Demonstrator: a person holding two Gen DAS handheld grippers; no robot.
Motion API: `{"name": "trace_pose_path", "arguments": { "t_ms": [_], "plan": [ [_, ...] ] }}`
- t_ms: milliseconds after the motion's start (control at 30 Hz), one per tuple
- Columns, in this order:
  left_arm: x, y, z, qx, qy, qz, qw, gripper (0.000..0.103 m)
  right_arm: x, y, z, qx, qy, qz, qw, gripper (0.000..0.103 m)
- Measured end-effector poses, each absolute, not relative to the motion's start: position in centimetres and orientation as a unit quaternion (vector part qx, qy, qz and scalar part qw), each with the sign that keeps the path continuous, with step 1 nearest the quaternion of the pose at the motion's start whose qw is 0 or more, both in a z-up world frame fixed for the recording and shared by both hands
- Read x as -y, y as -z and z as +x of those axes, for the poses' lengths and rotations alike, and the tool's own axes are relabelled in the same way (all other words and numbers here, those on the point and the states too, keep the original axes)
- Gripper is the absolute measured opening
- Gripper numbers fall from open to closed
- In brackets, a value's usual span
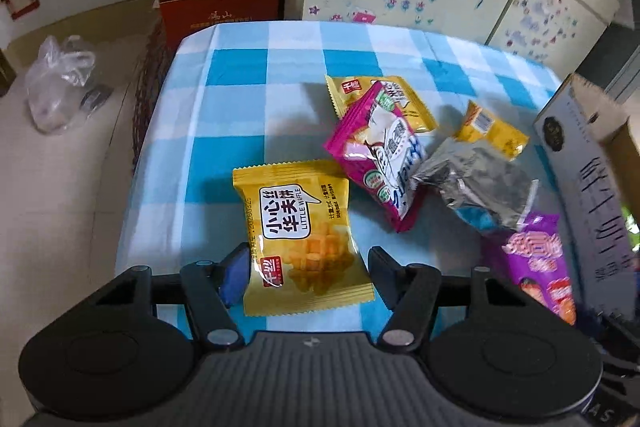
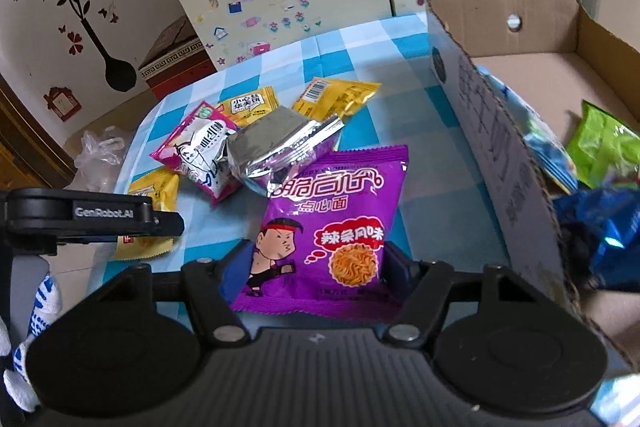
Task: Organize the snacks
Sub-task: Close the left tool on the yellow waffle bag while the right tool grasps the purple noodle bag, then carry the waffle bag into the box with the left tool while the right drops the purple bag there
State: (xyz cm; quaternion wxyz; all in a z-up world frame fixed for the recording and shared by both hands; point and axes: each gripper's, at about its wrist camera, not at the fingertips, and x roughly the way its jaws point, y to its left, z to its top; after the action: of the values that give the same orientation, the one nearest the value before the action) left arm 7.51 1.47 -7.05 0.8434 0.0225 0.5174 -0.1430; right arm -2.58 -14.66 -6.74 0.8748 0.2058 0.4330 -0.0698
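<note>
Right wrist view, cardboard box [image 2: 516,163] (open-topped), green packet [image 2: 604,147], blue packets [image 2: 600,231] inside

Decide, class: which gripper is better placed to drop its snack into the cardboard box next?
Probably the right gripper. Its fingers straddle the purple noodle packet, directly beside the cardboard box. The left gripper straddles the yellow waffle packet, farther from the box.
</note>
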Motion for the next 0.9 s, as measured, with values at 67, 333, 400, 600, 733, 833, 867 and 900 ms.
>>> {"name": "trace_pose_path", "arguments": {
  "t_ms": [67,333,400,600,733,833,867,900],
  "plan": [
    [-1.7,6.6,6.5,-0.513,0.144,0.01,0.846,0.068,14.8,6.5,-3.2,-0.434,0.068,0.215,0.872,0.069],
    [-1.8,5.7,2.8,-0.496,0.147,-0.005,0.856,0.068,15.0,5.1,-6.3,-0.43,0.057,0.233,0.87,0.069],
    [-2.0,5.5,2.0,-0.491,0.15,-0.01,0.858,0.068,14.9,4.7,-7.0,-0.425,0.054,0.227,0.875,0.069],
    [-2.5,4.7,-0.3,-0.475,0.15,-0.025,0.867,0.068,14.3,3.4,-8.5,-0.412,0.041,0.207,0.887,0.069],
    [-2.8,4.0,-1.3,-0.454,0.145,-0.024,0.879,0.068,14.1,2.9,-9.1,-0.405,0.042,0.195,0.892,0.069],
    [-3.1,3.5,-1.9,-0.441,0.15,-0.033,0.884,0.068,14.1,2.6,-9.5,-0.399,0.043,0.187,0.896,0.069],
    [-3.1,3.3,-2.2,-0.436,0.151,-0.033,0.887,0.068,14.2,2.5,-9.5,-0.398,0.043,0.188,0.897,0.069],
    [-3.1,3.3,-2.3,-0.433,0.15,-0.031,0.888,0.068,14.3,2.4,-9.7,-0.397,0.043,0.188,0.898,0.069]
  ]
}}
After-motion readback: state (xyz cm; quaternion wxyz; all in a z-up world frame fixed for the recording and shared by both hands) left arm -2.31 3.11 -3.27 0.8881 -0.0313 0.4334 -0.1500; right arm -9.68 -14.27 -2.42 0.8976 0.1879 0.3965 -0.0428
